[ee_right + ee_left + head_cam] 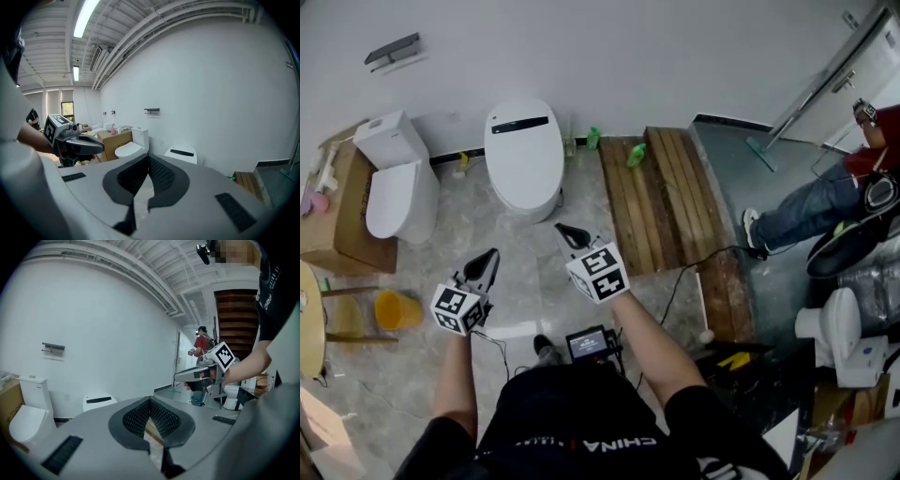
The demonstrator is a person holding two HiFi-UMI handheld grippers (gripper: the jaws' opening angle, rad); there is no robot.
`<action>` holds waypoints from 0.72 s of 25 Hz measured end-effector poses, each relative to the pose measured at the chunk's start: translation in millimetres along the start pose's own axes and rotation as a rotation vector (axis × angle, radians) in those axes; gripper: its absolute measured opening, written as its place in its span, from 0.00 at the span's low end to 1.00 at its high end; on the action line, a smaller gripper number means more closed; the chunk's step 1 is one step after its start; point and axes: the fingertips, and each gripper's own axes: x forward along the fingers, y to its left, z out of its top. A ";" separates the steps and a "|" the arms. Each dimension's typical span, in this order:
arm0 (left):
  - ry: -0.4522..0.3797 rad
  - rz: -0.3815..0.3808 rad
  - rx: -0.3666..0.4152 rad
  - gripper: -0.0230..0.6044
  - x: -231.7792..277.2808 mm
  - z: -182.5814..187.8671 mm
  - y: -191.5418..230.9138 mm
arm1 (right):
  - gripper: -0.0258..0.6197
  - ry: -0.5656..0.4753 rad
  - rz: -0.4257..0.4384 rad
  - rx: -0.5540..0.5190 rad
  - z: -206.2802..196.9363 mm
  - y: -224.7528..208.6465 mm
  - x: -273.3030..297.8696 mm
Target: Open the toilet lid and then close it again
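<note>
Left tool (493, 253): jaws closed pad to pad, with nothing between them; held over the pale marble floor (525, 281), well short of the toilets.
Right tool (562, 228): jaws also closed and empty; it is ahead of the left one, its tip near the front rim of the oval toilet but not touching it.
Task's thing: white oval toilet with a black strip on its lid (525, 155), lid down, its back to the white wall (628, 56).
Left edge: a white two-piece toilet with a tank (394, 183), lid down, stands beside it; a strip of floor runs between the two bowls.
Far left: brown cardboard box (333, 220) touching the two-piece toilet; yellow bucket (394, 309) on the floor below it.
Right edge: brown slatted wooden platform (661, 197), its near side just beside the oval toilet's base; a green bottle (636, 155) lies on it.
Open room: floor between both tools and the oval bowl's front.
Floor clutter: a black cable (698, 258) crosses the platform's lower end, right of the tools.
Far right: a seated person in jeans (825, 202), well apart.
</note>
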 end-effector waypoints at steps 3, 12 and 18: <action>0.012 0.028 0.010 0.05 7.6 -1.0 -11.4 | 0.06 -0.032 0.008 0.006 -4.3 -9.8 -7.6; 0.001 0.091 0.032 0.05 13.7 12.7 -25.5 | 0.06 -0.049 0.047 -0.004 -7.2 -11.1 -13.4; -0.007 0.087 0.029 0.05 17.8 16.8 -33.7 | 0.06 -0.055 0.038 0.010 -10.4 -15.1 -23.6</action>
